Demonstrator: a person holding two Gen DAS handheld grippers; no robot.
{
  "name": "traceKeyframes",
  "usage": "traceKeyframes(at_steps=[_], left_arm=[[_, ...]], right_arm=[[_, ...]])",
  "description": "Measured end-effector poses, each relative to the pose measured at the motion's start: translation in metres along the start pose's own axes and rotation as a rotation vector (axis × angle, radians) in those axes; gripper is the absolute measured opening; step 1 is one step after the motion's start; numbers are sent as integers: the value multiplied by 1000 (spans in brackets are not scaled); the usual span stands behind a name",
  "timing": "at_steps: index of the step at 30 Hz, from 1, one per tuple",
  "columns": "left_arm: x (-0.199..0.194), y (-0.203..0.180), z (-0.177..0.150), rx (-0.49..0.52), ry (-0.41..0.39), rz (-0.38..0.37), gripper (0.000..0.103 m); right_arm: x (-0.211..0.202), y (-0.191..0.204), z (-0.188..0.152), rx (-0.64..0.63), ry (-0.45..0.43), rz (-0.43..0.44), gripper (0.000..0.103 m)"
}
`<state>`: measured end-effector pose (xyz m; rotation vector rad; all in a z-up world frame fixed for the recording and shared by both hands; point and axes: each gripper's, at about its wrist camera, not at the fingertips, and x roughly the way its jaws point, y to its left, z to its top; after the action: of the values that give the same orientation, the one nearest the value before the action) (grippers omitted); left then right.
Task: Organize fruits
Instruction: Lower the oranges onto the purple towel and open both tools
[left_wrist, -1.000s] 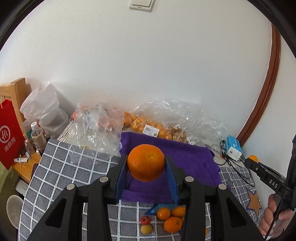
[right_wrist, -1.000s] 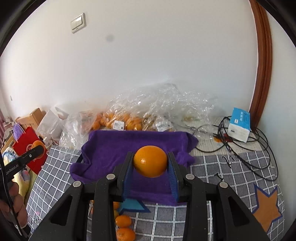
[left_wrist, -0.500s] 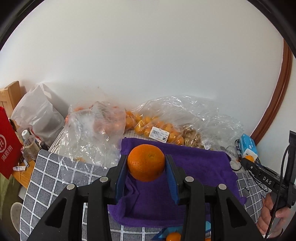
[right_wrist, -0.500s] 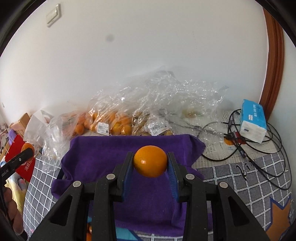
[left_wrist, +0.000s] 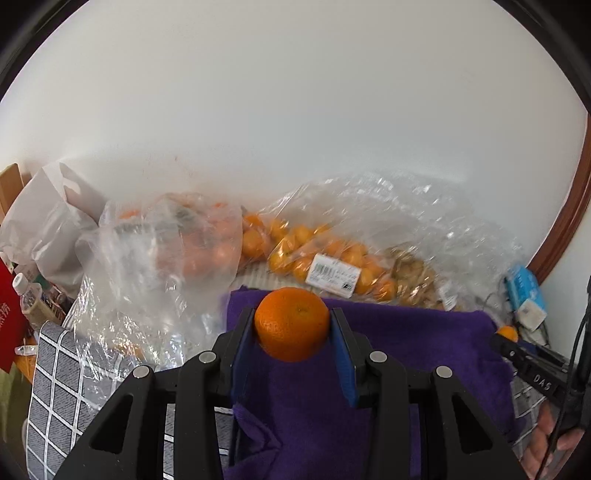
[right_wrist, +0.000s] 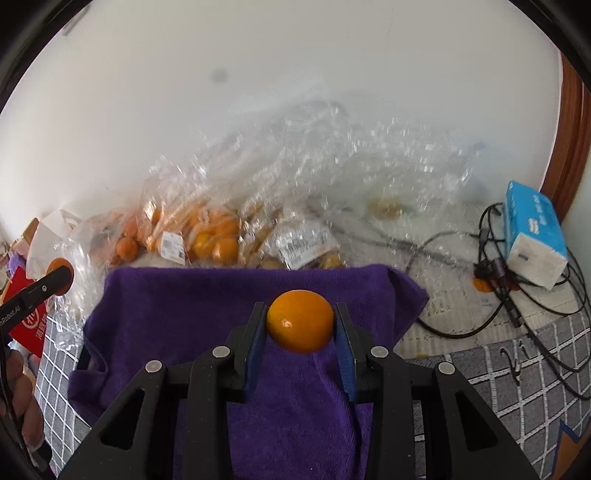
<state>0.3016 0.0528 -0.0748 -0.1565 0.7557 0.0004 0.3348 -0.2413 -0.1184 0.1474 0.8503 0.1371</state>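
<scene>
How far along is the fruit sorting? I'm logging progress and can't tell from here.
Nothing looks placed yet: the purple towel shows no fruit lying on it. In hand: the left hand-held gripper clamps an orange, and the right hand-held gripper clamps a smoother orange fruit, both over the towel. Left: setting both down; bagged oranges remain behind.
</scene>
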Motion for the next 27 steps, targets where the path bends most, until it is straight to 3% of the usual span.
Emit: traceKeyframes(at_steps=[12, 27], left_arm=[[43, 10, -15, -26, 121, -35, 38], [64, -1, -27, 4, 231, -3, 38]], right_arm=[[31, -1, -6, -27, 90, -13, 35], [52, -6, -13, -22, 164, -2, 35]])
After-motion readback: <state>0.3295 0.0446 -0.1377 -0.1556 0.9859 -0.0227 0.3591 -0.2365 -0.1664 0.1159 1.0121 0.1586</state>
